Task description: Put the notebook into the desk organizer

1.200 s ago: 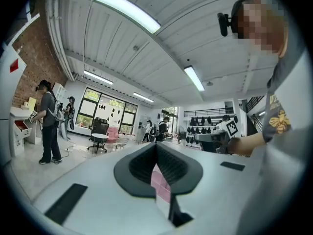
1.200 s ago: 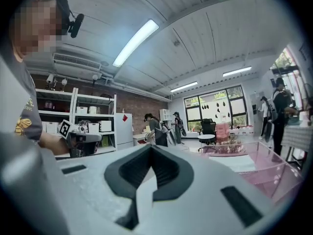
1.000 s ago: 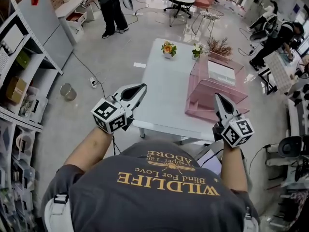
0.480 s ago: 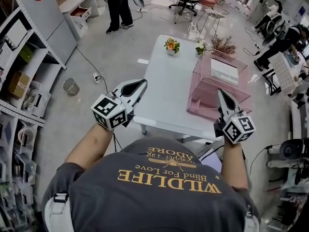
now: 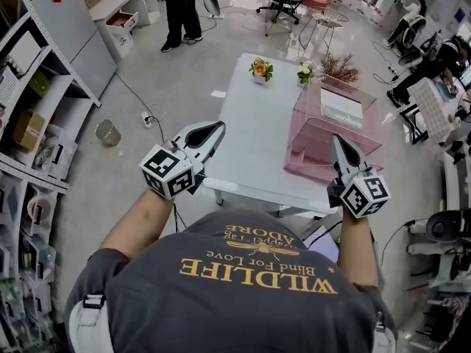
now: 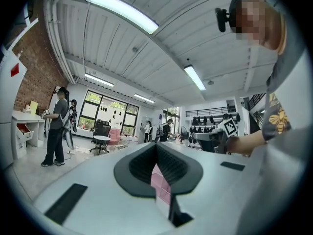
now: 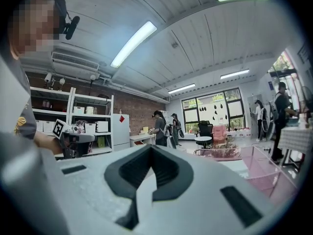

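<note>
The person stands at the near end of a white table with a gripper in each hand, both pointing away from the body toward the far end. The left gripper hangs over the table's near left corner. Its jaws are pressed together with nothing between them. The right gripper is on the right side, its tip over the near edge of the pink see-through organizer. Its own view shows its jaws closed as well, tips meeting and empty.

The organizer sits on the right half of the table. A flat white thing that looks like the notebook lies inside its far part, well apart from both grippers.

At the table's far end stand two small flower pots and a bunch of dried twigs. Shelves line the left wall, with a small bin on the floor near them. Another person stands far back on the left.
</note>
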`<state>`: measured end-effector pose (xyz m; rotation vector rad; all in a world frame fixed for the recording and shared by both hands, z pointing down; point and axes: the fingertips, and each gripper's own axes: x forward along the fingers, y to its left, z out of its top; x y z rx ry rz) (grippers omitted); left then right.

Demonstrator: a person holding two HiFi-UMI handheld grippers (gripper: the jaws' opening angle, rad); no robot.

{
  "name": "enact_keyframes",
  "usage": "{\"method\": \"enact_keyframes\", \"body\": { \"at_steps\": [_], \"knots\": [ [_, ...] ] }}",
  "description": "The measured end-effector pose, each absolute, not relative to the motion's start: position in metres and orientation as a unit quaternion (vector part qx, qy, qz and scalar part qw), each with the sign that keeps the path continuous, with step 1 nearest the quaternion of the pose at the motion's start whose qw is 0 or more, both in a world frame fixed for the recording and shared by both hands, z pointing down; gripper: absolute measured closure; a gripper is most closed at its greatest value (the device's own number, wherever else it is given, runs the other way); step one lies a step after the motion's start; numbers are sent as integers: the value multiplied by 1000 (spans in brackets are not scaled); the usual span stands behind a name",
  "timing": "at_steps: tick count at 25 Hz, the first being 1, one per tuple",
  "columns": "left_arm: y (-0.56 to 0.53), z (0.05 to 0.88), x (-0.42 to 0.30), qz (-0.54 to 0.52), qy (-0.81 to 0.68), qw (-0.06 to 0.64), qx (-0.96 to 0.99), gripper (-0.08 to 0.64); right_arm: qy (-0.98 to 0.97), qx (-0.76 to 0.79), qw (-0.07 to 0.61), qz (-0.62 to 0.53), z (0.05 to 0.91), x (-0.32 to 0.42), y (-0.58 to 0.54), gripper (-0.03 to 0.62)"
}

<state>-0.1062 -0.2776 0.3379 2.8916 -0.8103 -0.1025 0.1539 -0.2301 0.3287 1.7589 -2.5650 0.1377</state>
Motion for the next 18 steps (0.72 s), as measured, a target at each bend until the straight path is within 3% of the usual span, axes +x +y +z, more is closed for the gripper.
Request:
{"method": "enact_keyframes", "body": {
  "at_steps": [18],
  "knots": [
    [-275, 337, -104, -31, -263, 63, 962, 558, -825, 563, 20, 38, 327, 154, -230, 594]
  ]
}}
